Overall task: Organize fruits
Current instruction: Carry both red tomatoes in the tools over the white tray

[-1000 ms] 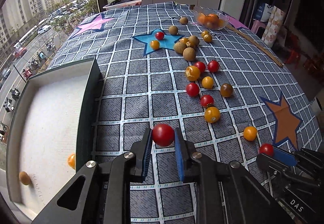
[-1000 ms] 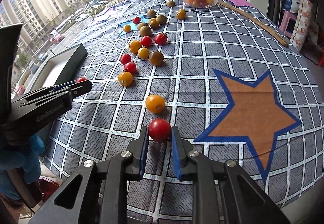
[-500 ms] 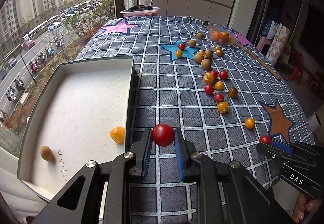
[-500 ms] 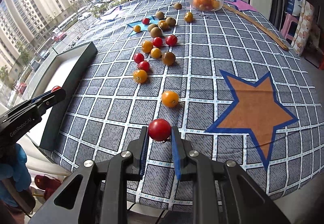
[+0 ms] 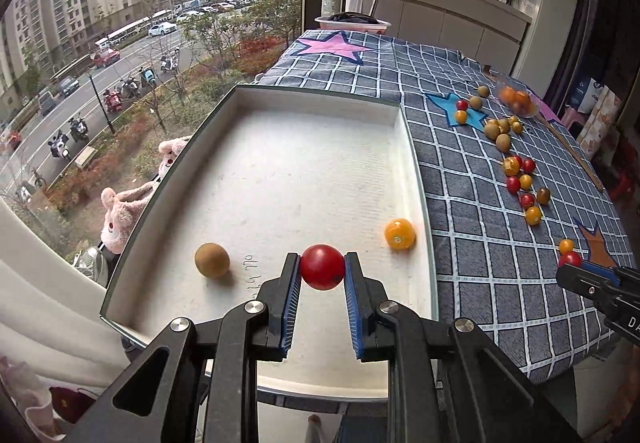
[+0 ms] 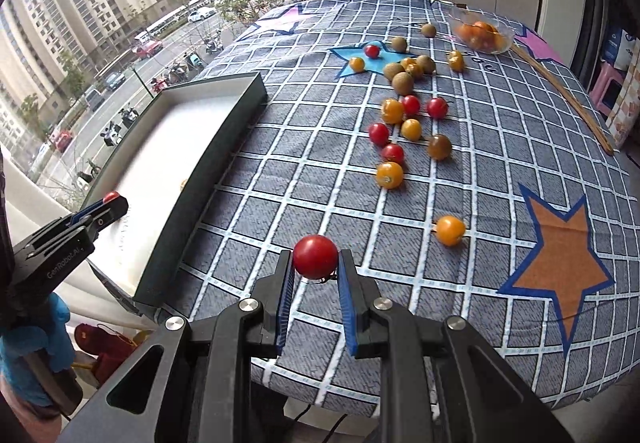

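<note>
2 fruits (image 5: pixel 399 233) lie in the tray (image 5: pixel 414 179), left of scattered fruits (image 5: pixel 520 183).

A checked cloth (image 6: pixel 328 179) with stars covered the table. A stick (image 6: pixel 560 91) lay at its far right. Pink slippers (image 5: pixel 120 211) sat left, by the window.

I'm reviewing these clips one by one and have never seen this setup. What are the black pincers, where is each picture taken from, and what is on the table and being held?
No robot here: a person carries a hand-held two-finger gripper in each hand, each with a fisheye camera looking along its fingers. One picture is from the left gripper, the other from the right gripper. Each is shut on a red cherry tomato: the left one's tomato is over a white tray that holds a yellow tomato and a brown fruit; the right one's tomato is over the checked tablecloth. More small fruits lie scattered on the cloth, beside a glass bowl.
</note>
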{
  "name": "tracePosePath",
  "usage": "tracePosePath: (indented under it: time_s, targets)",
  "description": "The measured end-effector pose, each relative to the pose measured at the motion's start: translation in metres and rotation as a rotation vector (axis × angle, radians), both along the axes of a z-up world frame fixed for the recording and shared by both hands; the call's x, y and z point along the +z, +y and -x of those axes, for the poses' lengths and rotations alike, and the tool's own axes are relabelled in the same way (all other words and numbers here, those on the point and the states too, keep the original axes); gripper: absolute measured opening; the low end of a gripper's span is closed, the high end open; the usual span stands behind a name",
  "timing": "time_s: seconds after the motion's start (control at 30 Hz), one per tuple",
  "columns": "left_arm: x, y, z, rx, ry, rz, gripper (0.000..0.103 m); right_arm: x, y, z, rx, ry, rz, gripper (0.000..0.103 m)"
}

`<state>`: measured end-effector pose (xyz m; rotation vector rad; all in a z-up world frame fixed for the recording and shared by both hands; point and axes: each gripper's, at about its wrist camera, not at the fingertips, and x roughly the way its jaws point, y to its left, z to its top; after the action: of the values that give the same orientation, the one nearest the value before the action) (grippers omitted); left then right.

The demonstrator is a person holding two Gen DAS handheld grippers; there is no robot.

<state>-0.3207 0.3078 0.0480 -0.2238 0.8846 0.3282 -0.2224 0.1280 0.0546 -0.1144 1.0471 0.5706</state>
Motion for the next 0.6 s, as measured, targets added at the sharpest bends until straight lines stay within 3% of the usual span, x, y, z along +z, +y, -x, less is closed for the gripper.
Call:
tracePosePath:
  time_s: [0.6]
  targets:
    - [-0.030,0.023,0.000,0.030,0.048,0.023,0.023,0.004,0.141,-0.021,0.235,0.033,0.012,0.023]
